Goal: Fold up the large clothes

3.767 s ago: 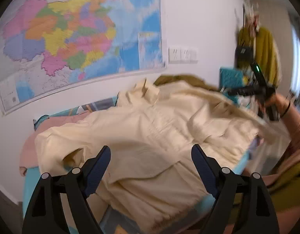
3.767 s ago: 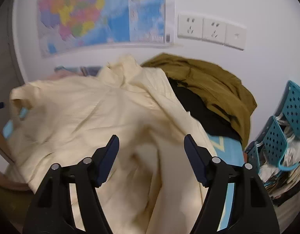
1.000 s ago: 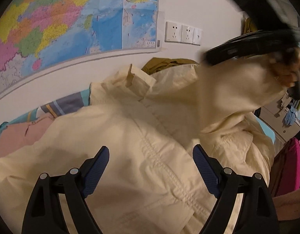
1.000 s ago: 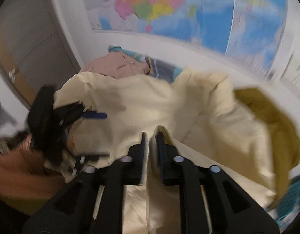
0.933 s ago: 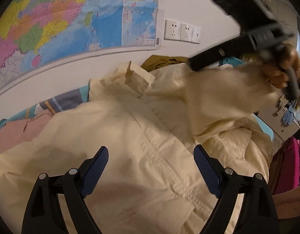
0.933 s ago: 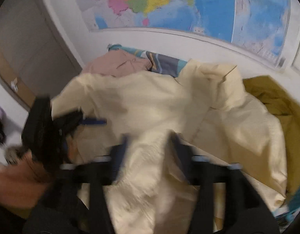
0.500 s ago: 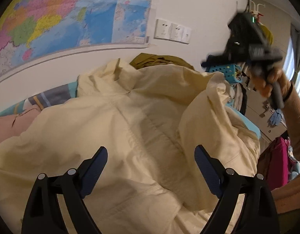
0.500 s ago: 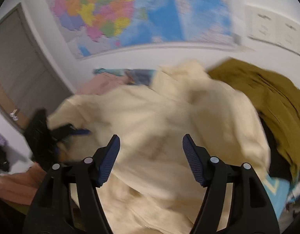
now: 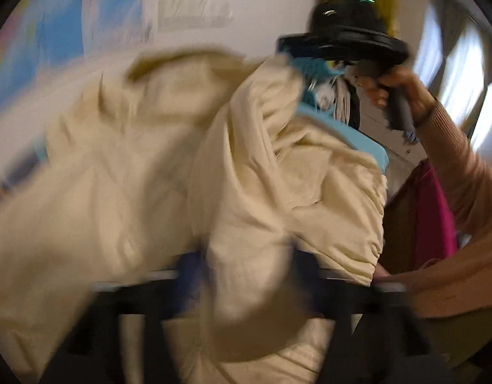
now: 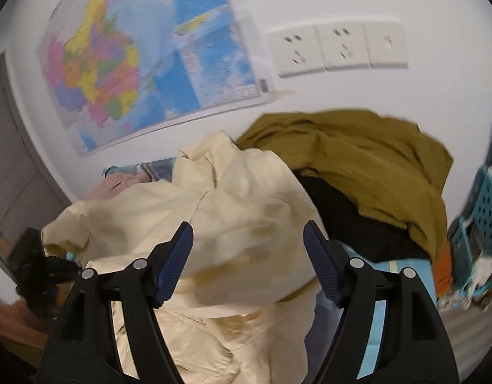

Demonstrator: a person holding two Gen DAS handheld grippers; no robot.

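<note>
A large cream jacket point(image 10: 233, 224) lies spread over a bed, its collar toward the wall; it also fills the left wrist view point(image 9: 134, 176), badly blurred. My left gripper point(image 9: 246, 275) sits low in that view with a fold of the jacket's sleeve lying between and over its blurred jaws; whether they grip it I cannot tell. My right gripper point(image 10: 247, 262) is open and empty above the jacket's right shoulder. It also shows in the left wrist view point(image 9: 345, 41), held up at the top right.
An olive garment point(image 10: 358, 160) and a black one point(image 10: 351, 224) lie at the bed's far right. Teal baskets point(image 10: 482, 204) stand at the right. A pink garment point(image 10: 118, 182) lies at the far left. A map point(image 10: 134, 64) and sockets point(image 10: 335, 48) are on the wall.
My right gripper let go of the sleeve it had carried across the jacket, opened, and swung back to the right. My left gripper moved fast toward the dropped sleeve, which now covers its jaws.
</note>
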